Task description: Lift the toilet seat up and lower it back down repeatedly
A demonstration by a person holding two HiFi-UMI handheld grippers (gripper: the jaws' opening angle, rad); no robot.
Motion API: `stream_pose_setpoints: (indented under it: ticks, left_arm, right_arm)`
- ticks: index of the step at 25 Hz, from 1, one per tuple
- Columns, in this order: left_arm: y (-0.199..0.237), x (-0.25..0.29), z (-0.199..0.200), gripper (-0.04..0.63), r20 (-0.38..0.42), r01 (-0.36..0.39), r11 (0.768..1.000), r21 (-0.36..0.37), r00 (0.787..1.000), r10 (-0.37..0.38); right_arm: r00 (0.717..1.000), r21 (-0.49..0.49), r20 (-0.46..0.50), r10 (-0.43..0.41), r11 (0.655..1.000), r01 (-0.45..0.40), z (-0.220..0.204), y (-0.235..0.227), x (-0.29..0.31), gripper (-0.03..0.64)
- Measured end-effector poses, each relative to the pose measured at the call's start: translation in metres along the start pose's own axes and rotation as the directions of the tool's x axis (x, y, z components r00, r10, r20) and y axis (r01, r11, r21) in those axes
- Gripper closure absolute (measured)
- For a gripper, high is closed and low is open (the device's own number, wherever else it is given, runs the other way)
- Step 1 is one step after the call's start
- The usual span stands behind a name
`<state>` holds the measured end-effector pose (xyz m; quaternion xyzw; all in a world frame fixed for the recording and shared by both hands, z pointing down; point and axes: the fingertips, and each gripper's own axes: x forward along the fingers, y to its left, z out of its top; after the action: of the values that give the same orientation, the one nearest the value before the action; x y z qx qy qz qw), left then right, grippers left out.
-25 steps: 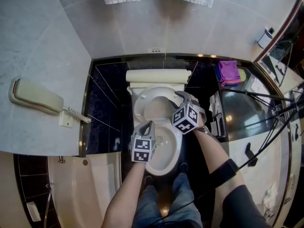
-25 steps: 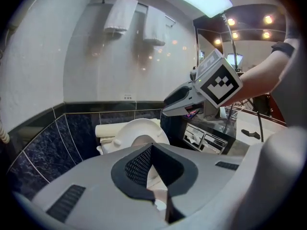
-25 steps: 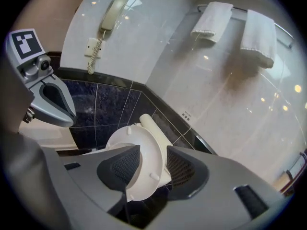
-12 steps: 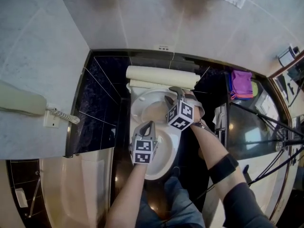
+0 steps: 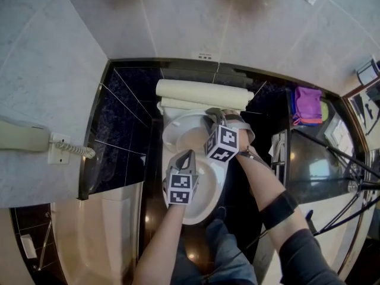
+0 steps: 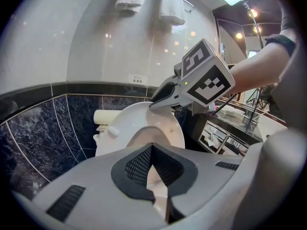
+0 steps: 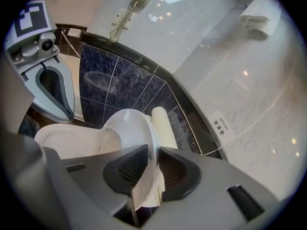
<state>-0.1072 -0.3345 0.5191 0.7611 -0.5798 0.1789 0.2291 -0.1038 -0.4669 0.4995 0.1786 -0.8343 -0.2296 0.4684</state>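
**Colleague:** Where does the seat stand at present?

**Observer:** Raised. The toilet seat (image 6: 139,123) is tilted steeply up over the bowl (image 5: 209,183). Its underside and one bumper face forward, and its back is close to the cistern (image 5: 202,91). I cannot tell whether it leans on the cistern.

**Colleague:** And the tools?

**Observer:** The right gripper (image 7: 153,150) has its jaws closing on the seat's upper rim. The rim fills the gap and both pads appear to meet it. The left gripper (image 6: 152,147) hovers over the front of the bowl with its jaws together, carrying nothing and clear of the seat.

**Colleague:** The step in hand?

**Observer:** In my judgement, taking hold to bring the seat down. My recommendations are these:
- Let the grip settle fully before pulling. The rim looks like smooth, curved plastic and could slip out of a shallow bite, so set it deep between the pads.
- Swing the gripper along the arc about the hinge rather than straight down, or the rim will twist in the jaws.
- Hold on until the seat rests on the bowl. Let go early and it would likely slam.
- The left gripper is best kept out of the seat's path.
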Motion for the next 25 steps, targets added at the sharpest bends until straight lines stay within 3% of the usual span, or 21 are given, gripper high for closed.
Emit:
stream_pose_setpoints:
  ticks: [13,25]
  left_arm:
    - [-0.012,-0.028,-0.019,0.607,-0.023,0.058,0.998,0.019,0.998,-0.058]
    - [-0.022,-0.082,-0.054,0.607,-0.045,0.174,0.984,0.047,0.984,-0.172]
  right_arm:
    - [0.999,0.014,-0.034,-0.039,0.999,0.040,0.009,0.026,-0.032,0.526]
    - [0.984,0.028,-0.135,-0.113,0.993,0.118,0.024,0.115,-0.097,0.528]
